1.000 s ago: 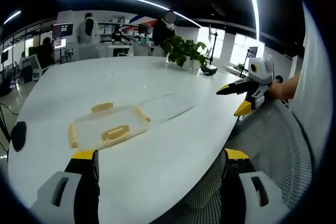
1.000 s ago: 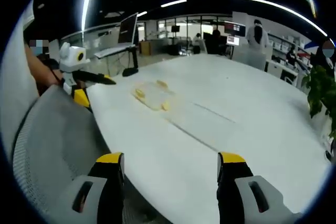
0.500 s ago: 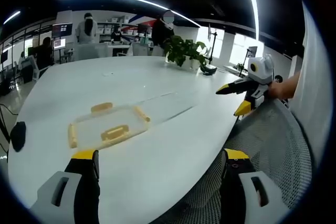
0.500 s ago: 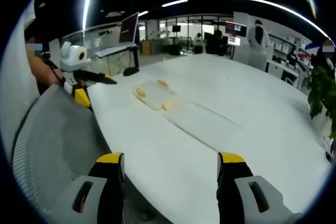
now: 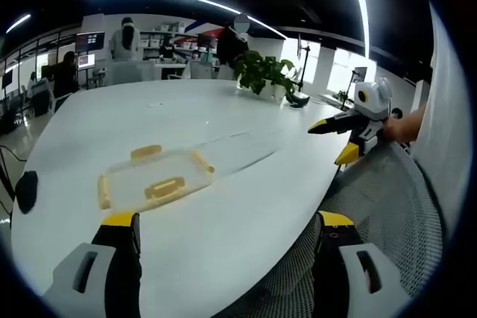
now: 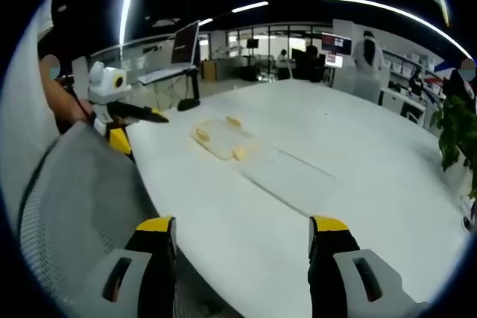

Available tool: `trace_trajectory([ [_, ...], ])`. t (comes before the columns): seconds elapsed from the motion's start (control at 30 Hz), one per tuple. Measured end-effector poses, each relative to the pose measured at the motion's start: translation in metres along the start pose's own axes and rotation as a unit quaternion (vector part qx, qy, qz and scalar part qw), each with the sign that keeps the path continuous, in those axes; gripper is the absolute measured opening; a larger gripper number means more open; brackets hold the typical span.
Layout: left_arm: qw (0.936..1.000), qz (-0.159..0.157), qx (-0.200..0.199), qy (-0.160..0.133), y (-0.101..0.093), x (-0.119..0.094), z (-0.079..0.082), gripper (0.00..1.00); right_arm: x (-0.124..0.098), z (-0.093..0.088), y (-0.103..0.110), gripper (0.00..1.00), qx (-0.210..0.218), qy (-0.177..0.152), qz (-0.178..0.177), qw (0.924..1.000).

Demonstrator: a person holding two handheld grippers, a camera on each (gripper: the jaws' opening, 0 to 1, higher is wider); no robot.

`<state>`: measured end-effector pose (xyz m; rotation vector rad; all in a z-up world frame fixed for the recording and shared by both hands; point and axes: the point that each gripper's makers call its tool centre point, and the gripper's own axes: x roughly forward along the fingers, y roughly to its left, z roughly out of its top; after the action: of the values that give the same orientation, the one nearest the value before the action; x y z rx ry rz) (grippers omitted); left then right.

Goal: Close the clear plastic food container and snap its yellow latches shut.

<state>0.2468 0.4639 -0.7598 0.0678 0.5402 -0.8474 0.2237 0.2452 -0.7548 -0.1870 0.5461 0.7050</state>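
In the left gripper view, the left gripper (image 5: 223, 240) rises from the bottom edge with its yellow-tipped black jaws spread wide apart and nothing between them. It hangs over the near edge of a large, rounded white tabletop (image 5: 186, 109). The clear plastic food container (image 5: 153, 178) sits on the tabletop ahead of the left jaw, a shallow rectangular box with yellow latches (image 5: 165, 187) on its sides; none of the gripper touches it. A clear flat lid (image 5: 235, 150) lies on the tabletop just beyond the container, toward the right. The right gripper (image 5: 339, 139) comes in from the right, held by a hand (image 5: 402, 126) above a grey mesh chair back (image 5: 373, 206); its yellow-tipped jaws point toward the tabletop and are parted, holding nothing. A green leafy plant (image 5: 261, 72) stands at the far side of the tabletop, and people stand by desks further back.

In the right gripper view, the right gripper (image 6: 242, 247) has its jaws wide apart and empty above the tabletop's near edge. The container (image 6: 218, 139) lies well ahead, toward the left, with the lid (image 6: 287, 176) stretched out beside it. The left gripper (image 6: 134, 121) enters from the left, near the container but apart from it, with its jaws parted.
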Motion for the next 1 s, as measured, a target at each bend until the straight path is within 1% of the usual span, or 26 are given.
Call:
trace_trajectory([
  [0.2, 1.0, 0.001, 0.0, 0.003, 0.0, 0.0, 0.0, 0.98, 0.0, 0.0, 0.001, 0.73, -0.002, 0.001, 0.002, 1.0],
  [0.27, 1.0, 0.001, 0.003, 0.004, 0.001, 0.0, -0.001, 0.98, 0.001, 0.001, 0.002, 0.73, -0.016, 0.005, 0.004, 0.9998],
  [0.43, 0.9999, 0.004, 0.011, 0.007, 0.002, 0.0, 0.0, 0.98, 0.002, 0.004, 0.003, 0.74, -0.022, 0.005, 0.01, 0.9997],
  [0.53, 0.9997, 0.004, 0.022, 0.011, 0.002, -0.001, 0.002, 0.97, 0.007, 0.007, 0.007, 0.72, -0.061, 0.02, 0.023, 0.9977],
  [0.57, 0.9996, 0.002, 0.024, 0.016, 0.001, -0.001, 0.001, 0.95, 0.009, 0.007, 0.008, 0.7, -0.065, 0.024, 0.026, 0.9973],
  [0.63, 0.9992, -0.002, 0.029, 0.027, 0.001, -0.001, -0.002, 0.93, 0.013, 0.009, 0.008, 0.67, -0.07, 0.027, 0.032, 0.9967],
  [0.77, 0.9988, -0.008, 0.037, 0.032, 0.001, -0.001, -0.002, 0.91, 0.017, 0.014, 0.007, 0.67, -0.079, 0.031, 0.038, 0.9957],
  [0.9, 0.999, -0.011, 0.03, 0.03, 0.006, 0.0, 0.0, 0.91, 0.026, 0.019, 0.005, 0.67, -0.084, 0.035, 0.042, 0.995],
  [1.0, 0.9986, -0.012, 0.036, 0.038, 0.01, 0.001, 0.0, 0.91, 0.033, 0.024, 0.007, 0.67, -0.09, 0.037, 0.047, 0.9941],
])
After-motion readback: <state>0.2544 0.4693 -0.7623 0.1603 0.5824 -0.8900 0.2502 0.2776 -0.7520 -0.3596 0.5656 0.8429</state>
